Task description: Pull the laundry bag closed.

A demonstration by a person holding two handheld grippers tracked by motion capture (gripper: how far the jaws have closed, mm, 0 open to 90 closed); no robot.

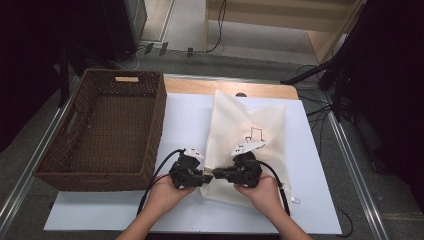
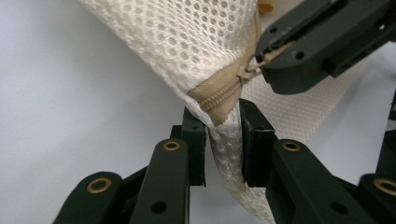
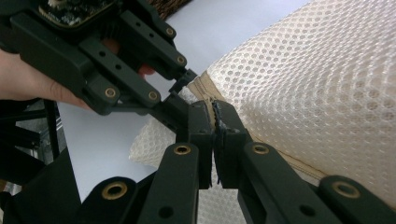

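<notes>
A white mesh bag (image 1: 245,125) lies on a white sheet (image 1: 185,120), with its beige zipper (image 2: 219,95) ending at the near corner. My left gripper (image 1: 207,176) comes in from the left. The bag's corner stands between its jaws (image 2: 223,135), and both pads touch the fabric just below the zipper end. My right gripper (image 1: 216,175) faces it from the right. In the left gripper view it (image 2: 264,58) is shut on the small zipper pull (image 2: 254,65). In the right gripper view its jaws (image 3: 215,126) are closed at the bag's seam, with the left gripper (image 3: 184,93) close behind.
A large brown wicker basket (image 1: 155,125) stands at the left, its wall along the sheet's edge. The wooden tabletop (image 1: 225,87) shows beyond the bag. Metal rails run down both sides, and cables lie on the floor at the back and right.
</notes>
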